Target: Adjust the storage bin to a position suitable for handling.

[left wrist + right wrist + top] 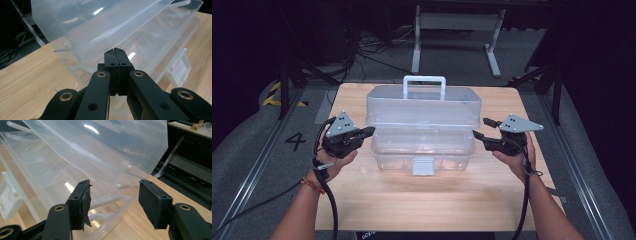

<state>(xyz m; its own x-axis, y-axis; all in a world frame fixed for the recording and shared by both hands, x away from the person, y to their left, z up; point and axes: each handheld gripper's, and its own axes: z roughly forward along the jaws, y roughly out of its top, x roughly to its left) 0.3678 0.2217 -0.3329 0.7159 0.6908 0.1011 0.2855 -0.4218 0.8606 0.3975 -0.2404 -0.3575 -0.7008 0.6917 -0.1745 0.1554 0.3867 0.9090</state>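
Note:
A clear plastic storage box [422,142] stands in the middle of the wooden table [427,200], its lid [423,105] raised and tilted back, a white handle [424,80] on top. A white latch [422,166] hangs at the box's front. My left gripper [371,131] is shut with nothing in it, its tips touching or just short of the box's left end under the lid's edge [82,45]. My right gripper [482,128] is open beside the box's right end, its pads [85,202] apart near the lid's corner [140,178].
The box [155,42] has divided compartments inside. A white metal stand [457,35] and cables [362,52] lie on the dark floor behind the table. Bare wood lies in front of the box and at both sides.

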